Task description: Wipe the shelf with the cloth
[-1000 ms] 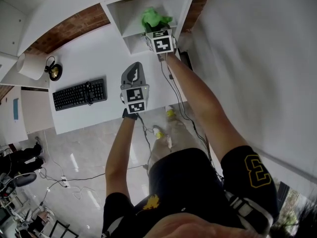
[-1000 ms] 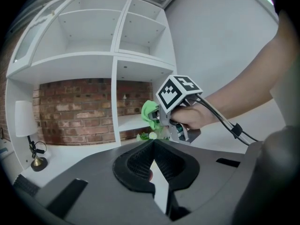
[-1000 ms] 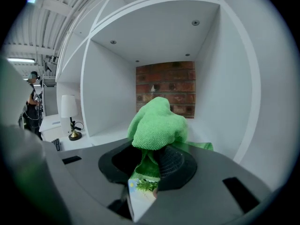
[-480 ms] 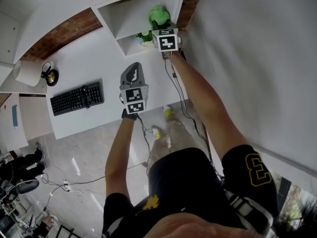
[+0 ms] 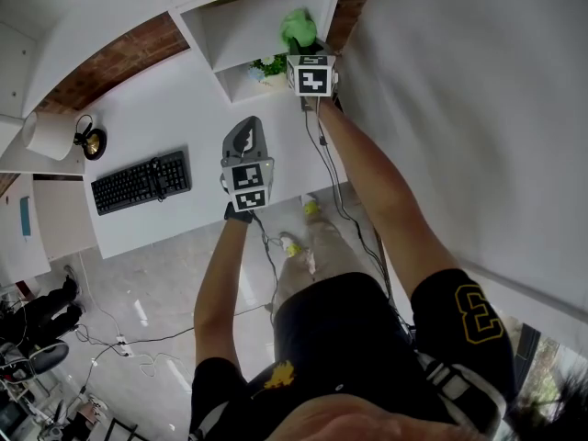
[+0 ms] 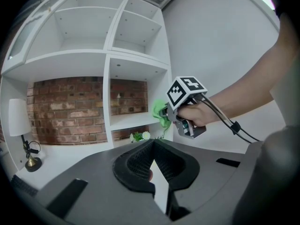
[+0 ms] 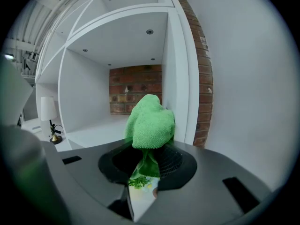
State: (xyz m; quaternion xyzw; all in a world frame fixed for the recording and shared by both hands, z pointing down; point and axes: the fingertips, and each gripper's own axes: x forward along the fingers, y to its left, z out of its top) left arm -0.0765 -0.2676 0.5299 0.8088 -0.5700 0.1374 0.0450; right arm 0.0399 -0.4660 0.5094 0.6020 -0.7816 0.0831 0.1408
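The green cloth (image 7: 150, 121) is held clamped between the jaws of the right gripper (image 7: 146, 153), just beside the right wall of the white shelf (image 7: 89, 134). The left gripper (image 6: 153, 146) is closed on nothing, apart from the shelf.

Bright, even indoor light, soft shadows inside the shelf (image 7: 93, 130). Gripper views bulge, with black corners. The cloth (image 7: 151, 121) is sharp; the floor (image 5: 138, 292) glares.
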